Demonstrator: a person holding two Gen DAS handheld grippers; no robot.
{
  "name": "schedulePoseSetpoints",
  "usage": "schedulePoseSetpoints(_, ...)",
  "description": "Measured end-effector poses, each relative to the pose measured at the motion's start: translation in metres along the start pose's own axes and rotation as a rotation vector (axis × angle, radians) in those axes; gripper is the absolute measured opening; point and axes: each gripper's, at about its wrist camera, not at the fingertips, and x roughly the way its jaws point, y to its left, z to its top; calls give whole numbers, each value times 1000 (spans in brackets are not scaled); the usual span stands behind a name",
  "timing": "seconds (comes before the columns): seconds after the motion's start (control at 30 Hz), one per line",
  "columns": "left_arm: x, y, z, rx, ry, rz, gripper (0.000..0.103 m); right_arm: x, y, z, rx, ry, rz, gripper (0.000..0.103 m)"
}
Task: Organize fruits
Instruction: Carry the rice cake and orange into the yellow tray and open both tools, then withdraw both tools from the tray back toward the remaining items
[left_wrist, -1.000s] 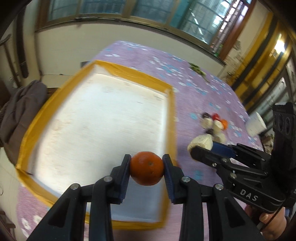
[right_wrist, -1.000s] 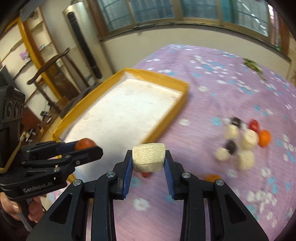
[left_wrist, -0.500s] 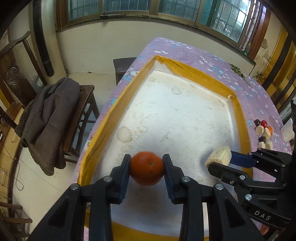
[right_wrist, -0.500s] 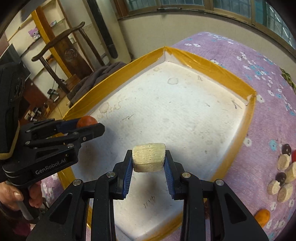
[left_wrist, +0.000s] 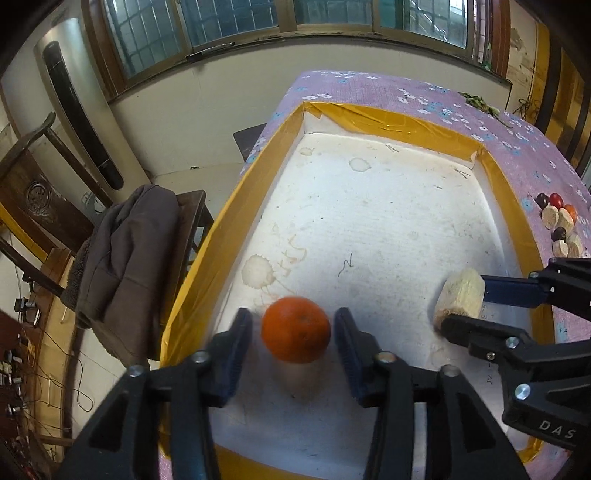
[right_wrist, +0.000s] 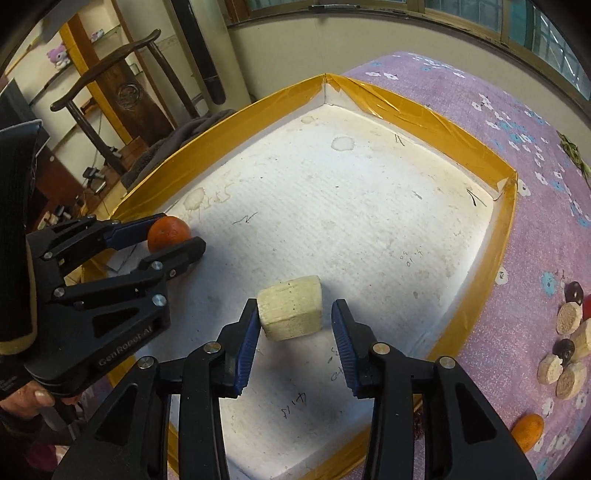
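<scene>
Now inside white tray: orange, pale corn chunk.

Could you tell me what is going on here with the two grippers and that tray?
A person is sorting fruit into a white foam tray with a yellow taped rim, a handheld gripper in each hand. The left gripper is opening around an orange, with gaps at both pads. The right gripper is opening too, a pale cut chunk between its jaws over the tray floor. More pieces wait on the purple tablecloth.
</scene>
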Motion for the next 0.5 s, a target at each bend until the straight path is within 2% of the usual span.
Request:
schedulePoseSetpoints(0.23, -11, 5, -8, -38, -3, 41, 61, -16, -1, -11, -14, -22, 0, 39)
schedulePoseSetpoints(0.5, -35, -2, -17, -88, -24, 51, 74, -46, -9, -25, -23, -85, -1, 43)
